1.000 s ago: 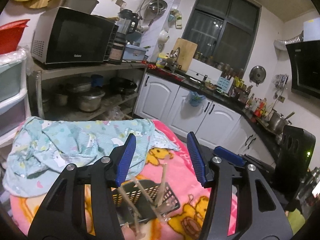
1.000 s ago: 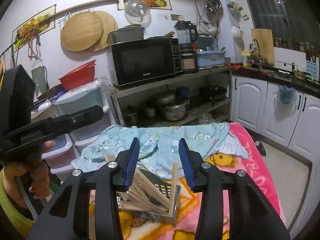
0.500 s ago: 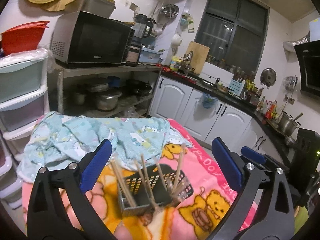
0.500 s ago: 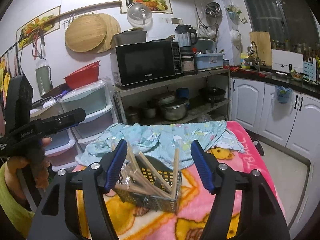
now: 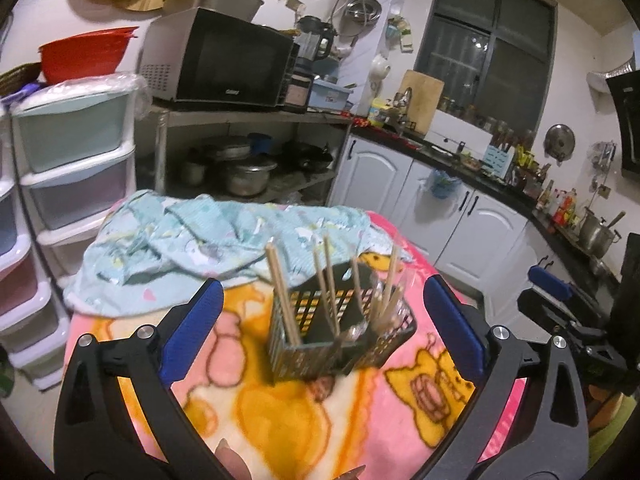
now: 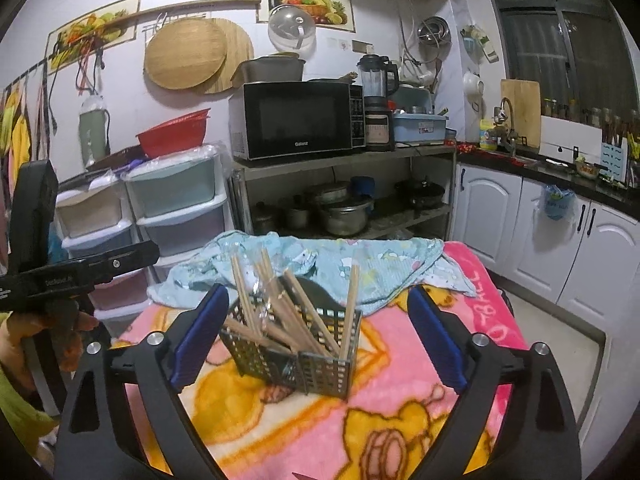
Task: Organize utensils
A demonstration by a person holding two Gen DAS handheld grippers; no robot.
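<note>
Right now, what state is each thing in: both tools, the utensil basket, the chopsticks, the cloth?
left tool: open, jaws have just been opening, nothing gripped.
right tool: open, jaws have just been opening, nothing gripped.
utensil basket: upright on the pink blanket, free of both tools.
chopsticks: standing in the basket, leaning at mixed angles.
blue cloth: crumpled, draped over the blanket's far end.
</note>
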